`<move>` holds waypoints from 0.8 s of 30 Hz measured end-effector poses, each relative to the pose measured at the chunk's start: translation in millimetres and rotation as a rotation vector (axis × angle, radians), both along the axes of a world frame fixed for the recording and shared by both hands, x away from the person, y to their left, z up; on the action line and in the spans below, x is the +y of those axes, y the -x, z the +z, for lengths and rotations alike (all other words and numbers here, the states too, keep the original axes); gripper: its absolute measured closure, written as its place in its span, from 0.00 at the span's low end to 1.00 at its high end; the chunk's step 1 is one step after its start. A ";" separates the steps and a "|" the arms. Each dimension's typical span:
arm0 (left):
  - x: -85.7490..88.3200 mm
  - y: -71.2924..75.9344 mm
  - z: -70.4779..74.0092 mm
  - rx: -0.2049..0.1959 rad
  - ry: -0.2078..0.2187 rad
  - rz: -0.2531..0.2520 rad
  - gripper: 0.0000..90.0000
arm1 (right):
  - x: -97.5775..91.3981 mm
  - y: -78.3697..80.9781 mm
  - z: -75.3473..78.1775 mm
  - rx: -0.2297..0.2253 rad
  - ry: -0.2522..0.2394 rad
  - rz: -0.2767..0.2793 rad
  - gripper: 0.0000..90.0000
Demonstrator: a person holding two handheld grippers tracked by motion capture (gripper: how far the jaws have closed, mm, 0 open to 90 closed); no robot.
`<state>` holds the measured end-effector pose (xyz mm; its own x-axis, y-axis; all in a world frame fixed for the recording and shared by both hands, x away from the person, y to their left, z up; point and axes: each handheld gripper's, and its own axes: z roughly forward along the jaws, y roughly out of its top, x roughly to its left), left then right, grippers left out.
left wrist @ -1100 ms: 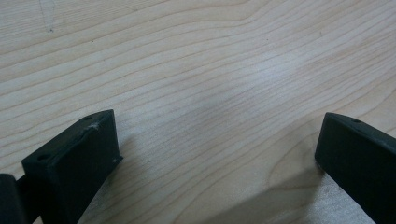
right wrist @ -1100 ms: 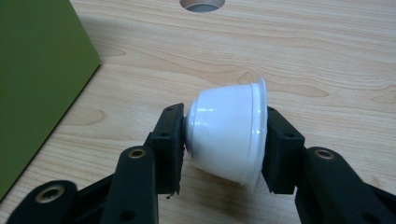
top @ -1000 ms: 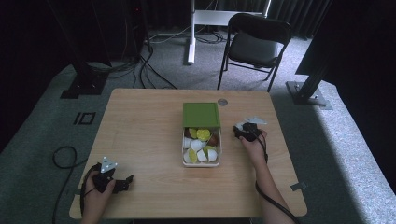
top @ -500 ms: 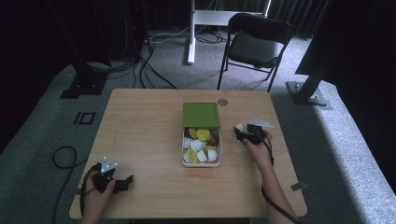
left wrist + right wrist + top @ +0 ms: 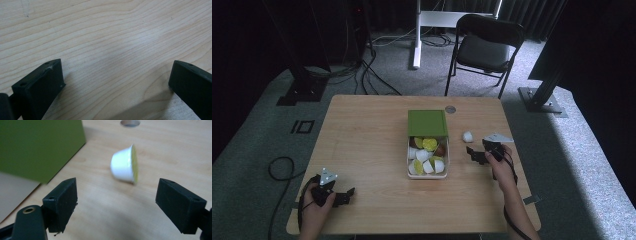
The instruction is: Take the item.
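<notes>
Whereas a moment earlier the right gripper [image 5: 472, 152] held the white capsule [image 5: 468, 136] near the green box [image 5: 427, 123], the capsule now lies free on the table [image 5: 362, 145], jaws wide apart; left gripper [image 5: 343, 196] unchanged, open, empty.

You are showing bare forearms, with no sleeves in sight. Your left gripper [image 5: 343, 196] is wearing a grey three-cornered plate with pale dots at its corners, and a black cable is trailing from it. Your right gripper [image 5: 473, 154] is carrying a similar grey plate. The blocky, matt black fingers [image 5: 61, 202] are showing small round screw holes, and a brass-ringed hole is sitting behind one.
</notes>
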<state>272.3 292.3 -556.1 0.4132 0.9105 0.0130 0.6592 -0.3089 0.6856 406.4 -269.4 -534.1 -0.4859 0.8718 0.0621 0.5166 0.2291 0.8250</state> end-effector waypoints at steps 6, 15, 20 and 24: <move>0.0 0.0 0.0 0.000 0.000 0.000 0.01 | -2.4 13.1 -3.3 0.002 0.025 0.122 0.19; 0.0 0.0 0.0 0.000 0.000 0.000 0.01 | -2.2 33.3 -3.0 -0.012 0.025 0.315 0.20; 0.0 0.0 0.0 0.000 0.000 0.000 0.01 | -1.4 46.8 -4.1 -0.004 0.019 0.420 0.20; 0.0 0.0 0.0 0.000 0.000 0.000 0.01 | -1.9 57.0 -5.8 0.000 0.022 0.496 0.20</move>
<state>272.4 292.3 -556.1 0.4133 0.9105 0.0131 0.6592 -0.3091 0.6855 349.4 -271.3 -539.9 -0.8428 0.5363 0.0465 0.3408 0.4647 0.8172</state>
